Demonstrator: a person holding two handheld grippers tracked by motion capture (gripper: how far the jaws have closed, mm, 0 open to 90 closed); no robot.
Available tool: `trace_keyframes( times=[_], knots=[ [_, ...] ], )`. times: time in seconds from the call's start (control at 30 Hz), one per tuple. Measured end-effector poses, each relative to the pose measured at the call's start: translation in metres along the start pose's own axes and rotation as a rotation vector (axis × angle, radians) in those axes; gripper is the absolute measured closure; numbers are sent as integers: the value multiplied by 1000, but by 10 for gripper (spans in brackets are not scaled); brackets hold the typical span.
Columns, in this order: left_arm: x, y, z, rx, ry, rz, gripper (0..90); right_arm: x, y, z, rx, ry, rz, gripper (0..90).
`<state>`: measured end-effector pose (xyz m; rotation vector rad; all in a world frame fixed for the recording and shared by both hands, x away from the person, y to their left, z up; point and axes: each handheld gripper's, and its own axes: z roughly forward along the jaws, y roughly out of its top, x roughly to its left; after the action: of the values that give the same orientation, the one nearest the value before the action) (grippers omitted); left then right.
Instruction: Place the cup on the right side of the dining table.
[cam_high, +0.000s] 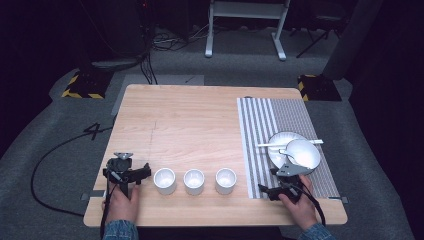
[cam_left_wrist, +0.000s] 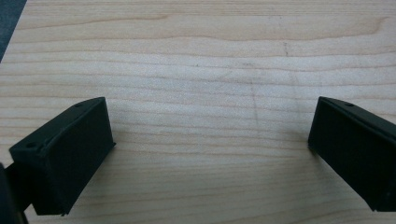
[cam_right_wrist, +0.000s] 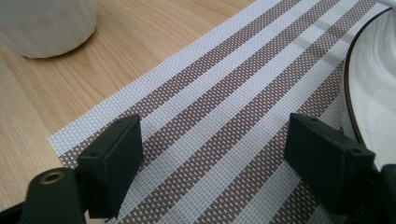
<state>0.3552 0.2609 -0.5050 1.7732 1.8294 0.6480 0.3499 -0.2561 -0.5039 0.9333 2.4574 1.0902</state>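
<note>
Black jaws of the right gripper (cam_right_wrist: 210, 163) stand wide apart with nothing between them, low over the near corner of the striped placemat (cam_right_wrist: 224, 107). Just beside its right jaw curves the dark-edged rim of the white plate (cam_right_wrist: 369, 88); in the high view that plate (cam_high: 278, 152) lies on the mat with a bowl (cam_high: 303, 152) resting on it, seemingly tipped, and a white spoon (cam_high: 290, 144) across it. The right gripper (cam_high: 276, 188) sits at the plate's near edge, so the plate and bowl look like the things in hand.

Both appear glazed ceramic: stiff, smooth, likely slippery against hard pads, fairly heavy for their thinness, and apt to chip if knocked or dropped. I judge the best hold to be a pinch on the rim, one jaw above and one below, squeezed firmly yet gently; the loose spoon may slide off if the plate tilts.

Further left, three white cups (cam_high: 194, 181) stand in a row on the wooden table (cam_high: 190, 120). The left gripper (cam_left_wrist: 210, 149) also gapes open over bare wood, just left of the row (cam_high: 128, 173).
</note>
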Motion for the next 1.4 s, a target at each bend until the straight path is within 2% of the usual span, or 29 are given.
trace_keyframes(
  times=[0.73,0.97,1.0,1.07,1.13,1.2,1.3,1.4],
  knots=[
    [0,0,0,0,1,-2,2,1,0,0,1,-6,2,189],
    [0,0,0,0,1,-1,2,3,0,-1,4,-26,22,184],
    [0,0,0,0,1,-1,2,4,0,-1,7,-39,40,180],
    [0,0,0,0,1,-2,2,4,1,-1,17,-38,45,169],
    [0,0,0,0,1,-2,2,6,5,-4,74,-18,36,164],
    [0,0,0,-1,1,-2,2,6,6,-6,89,-7,35,171],
    [0,0,0,0,1,-1,2,6,13,-11,147,26,48,175],
    [0,0,0,0,1,-1,2,7,18,-15,153,34,40,174]
  ],
)
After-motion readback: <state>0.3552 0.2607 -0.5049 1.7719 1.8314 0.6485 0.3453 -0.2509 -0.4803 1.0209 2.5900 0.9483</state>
